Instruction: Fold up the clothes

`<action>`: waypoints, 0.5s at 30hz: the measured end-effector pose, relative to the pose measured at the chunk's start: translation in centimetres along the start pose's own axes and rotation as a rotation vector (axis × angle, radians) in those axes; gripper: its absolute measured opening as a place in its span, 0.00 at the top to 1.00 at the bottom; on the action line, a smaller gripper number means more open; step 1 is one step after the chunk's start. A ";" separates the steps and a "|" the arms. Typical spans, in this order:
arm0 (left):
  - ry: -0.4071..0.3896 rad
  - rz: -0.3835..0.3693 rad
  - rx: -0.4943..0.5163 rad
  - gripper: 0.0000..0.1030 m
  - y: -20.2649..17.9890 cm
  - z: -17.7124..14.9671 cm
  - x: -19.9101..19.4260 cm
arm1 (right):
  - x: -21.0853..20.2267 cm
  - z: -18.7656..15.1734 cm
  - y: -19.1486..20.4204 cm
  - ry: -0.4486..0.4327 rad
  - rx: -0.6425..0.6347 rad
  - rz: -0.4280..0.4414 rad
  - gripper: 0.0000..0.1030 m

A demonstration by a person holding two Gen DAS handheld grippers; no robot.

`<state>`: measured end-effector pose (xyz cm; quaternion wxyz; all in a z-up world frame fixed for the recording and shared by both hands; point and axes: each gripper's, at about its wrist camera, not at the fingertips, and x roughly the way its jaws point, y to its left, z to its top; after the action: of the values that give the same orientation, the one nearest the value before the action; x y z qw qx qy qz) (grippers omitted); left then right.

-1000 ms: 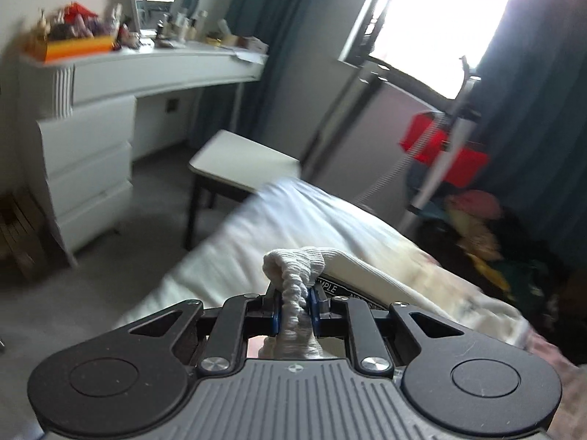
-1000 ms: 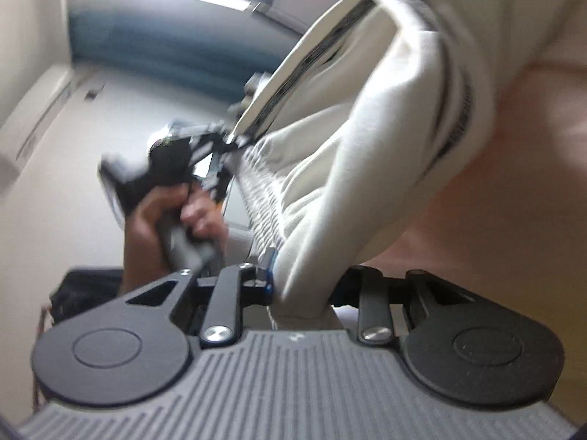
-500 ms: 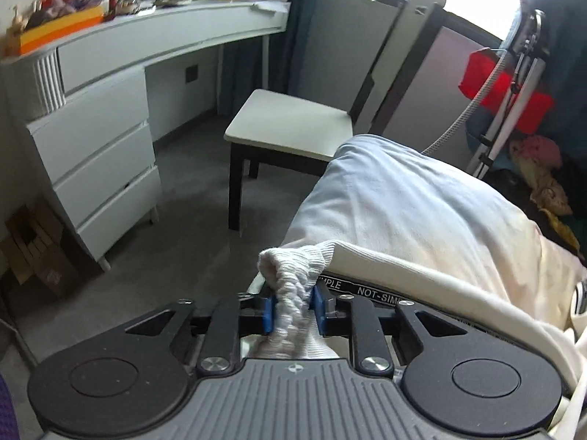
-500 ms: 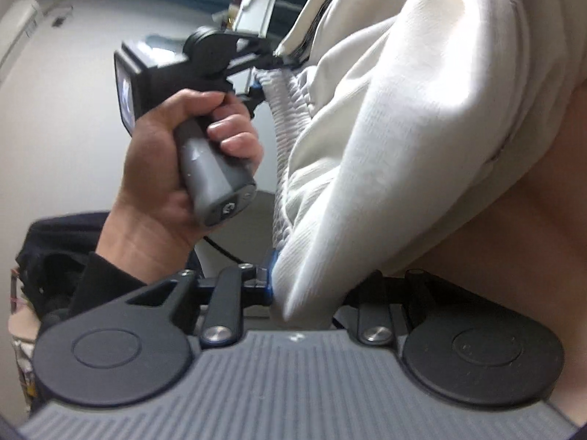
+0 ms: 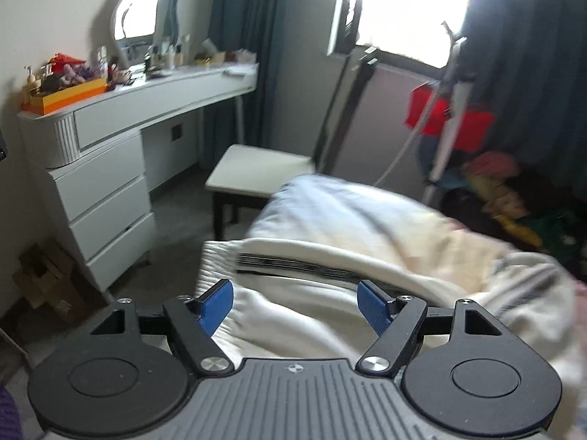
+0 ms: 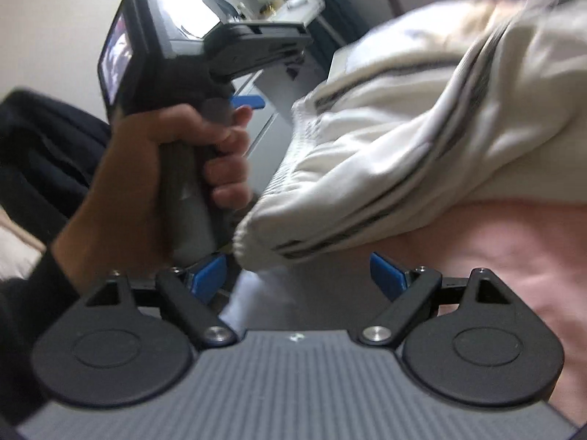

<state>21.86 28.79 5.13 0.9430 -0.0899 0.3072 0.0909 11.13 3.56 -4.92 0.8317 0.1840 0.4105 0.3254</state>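
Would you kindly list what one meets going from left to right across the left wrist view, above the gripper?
Orange box → white drawers → stool → red bin → clothes pile.

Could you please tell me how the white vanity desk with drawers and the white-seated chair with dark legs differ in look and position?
The white vanity desk with drawers stands along the wall at left, while the white-seated chair with dark legs sits by the bed's corner. The desk top is crowded with bottles and an orange box; the chair seat is bare. The desk is white throughout; the chair has dark legs. Both have pale flat tops.
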 end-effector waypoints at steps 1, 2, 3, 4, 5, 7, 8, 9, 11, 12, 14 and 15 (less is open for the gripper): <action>-0.019 -0.010 0.010 0.25 -0.9 -0.5 -1.4 | -1.9 -0.4 -0.3 -0.027 -0.028 -0.028 0.15; -0.037 -0.021 0.020 0.24 -1.9 -1.1 -2.9 | -3.7 -0.8 -0.6 -0.055 -0.056 -0.055 0.15; -0.055 -0.031 0.030 0.23 -2.8 -1.6 -4.3 | -4.8 -0.6 -1.0 -0.085 -0.066 -0.083 0.15; -0.067 -0.042 0.038 0.23 -3.7 -2.3 -5.4 | -6.0 -0.5 -1.5 -0.115 -0.076 -0.110 0.15; -0.081 -0.053 0.046 0.23 -4.6 -3.0 -6.6 | -7.1 -0.3 -1.9 -0.145 -0.087 -0.137 0.15; -0.129 -0.083 0.054 0.23 -6.3 -5.1 -9.4 | -10.7 -0.7 -3.2 -0.231 -0.106 -0.191 0.15; -0.154 -0.099 0.057 0.23 -7.2 -6.1 -10.8 | -12.3 -0.9 -3.7 -0.273 -0.116 -0.216 0.15; -0.181 -0.120 0.053 0.23 -7.7 -7.2 -12.1 | -13.8 -1.0 -4.1 -0.314 -0.127 -0.241 0.15; -0.209 -0.162 0.038 0.23 -9.1 -9.5 -14.3 | -16.8 -1.6 -5.3 -0.397 -0.149 -0.294 0.15; -0.217 -0.172 0.031 0.23 -9.9 -10.6 -15.2 | -18.1 -2.0 -6.0 -0.430 -0.164 -0.319 0.15; -0.229 -0.204 0.029 0.23 -11.3 -12.9 -16.6 | -20.6 -3.0 -7.7 -0.485 -0.193 -0.368 0.15; -0.228 -0.212 0.031 0.23 -12.1 -14.0 -17.0 | -21.0 -3.3 -8.4 -0.499 -0.203 -0.389 0.15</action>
<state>3.21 11.92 5.54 0.9774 -0.0964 0.1882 -0.0043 2.22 -16.90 0.15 0.9673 0.0923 0.1869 0.1446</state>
